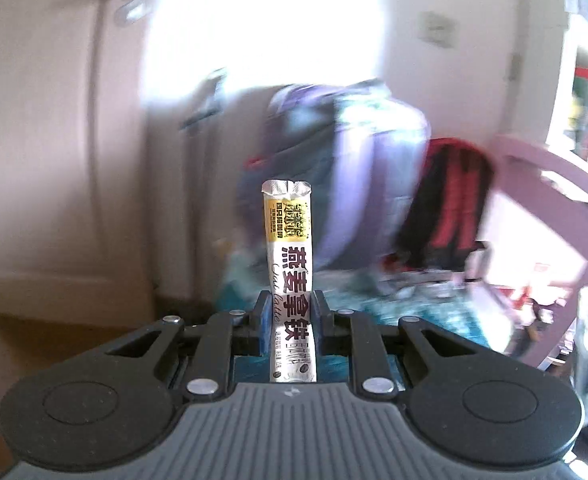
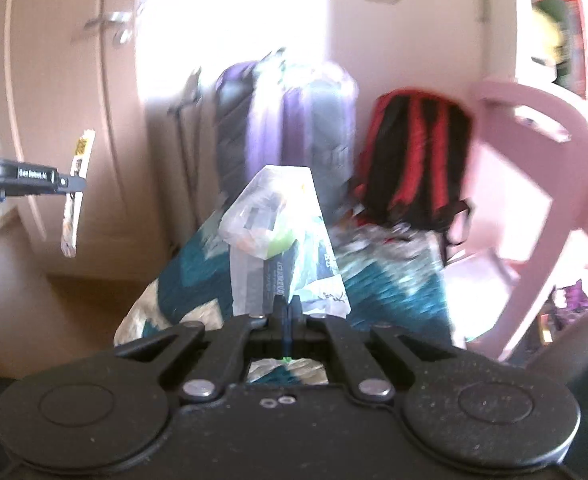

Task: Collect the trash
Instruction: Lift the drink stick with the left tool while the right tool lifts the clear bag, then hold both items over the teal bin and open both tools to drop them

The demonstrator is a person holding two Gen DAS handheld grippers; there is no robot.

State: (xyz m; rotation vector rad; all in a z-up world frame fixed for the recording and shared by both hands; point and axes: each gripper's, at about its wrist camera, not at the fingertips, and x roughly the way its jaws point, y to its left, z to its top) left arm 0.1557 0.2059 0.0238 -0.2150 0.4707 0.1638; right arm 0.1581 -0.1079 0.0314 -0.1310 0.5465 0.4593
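Two grippers, each loaded. Left gripper point(image 1: 290, 312) has its jaws clenched on a slim coffee-stick sachet point(image 1: 289, 248), upright, gripped near its lower half, torn top end standing free. Right gripper point(image 2: 288, 312) has its jaws pinched tight on a fold of a translucent plastic bag point(image 2: 282, 232) with scraps showing inside; the bag bulges forward past the fingers, and its mouth cannot be made out.

Judged step: drop the sachet into the bag. From the right wrist view the left gripper point(image 2: 72, 183) sits well off to the left, sachet point(image 2: 75, 196) hanging through it, apart from the bag. To do it well, the bag's opening likely needs to face up and slacken before the sachet comes over; release only once the lower end is inside the rim, since a light sachet may snag on the film.

Beyond the bag: a teal-and-white patterned blanket point(image 2: 198, 276) beneath it. Farther off, a red-and-black backpack point(image 2: 414, 160), a purple suitcase point(image 2: 294, 120), a pink chair point(image 2: 534, 184) on the right, a pale door point(image 2: 54, 80) on the left. Nothing stands between the two grippers. Background is motion-blurred.
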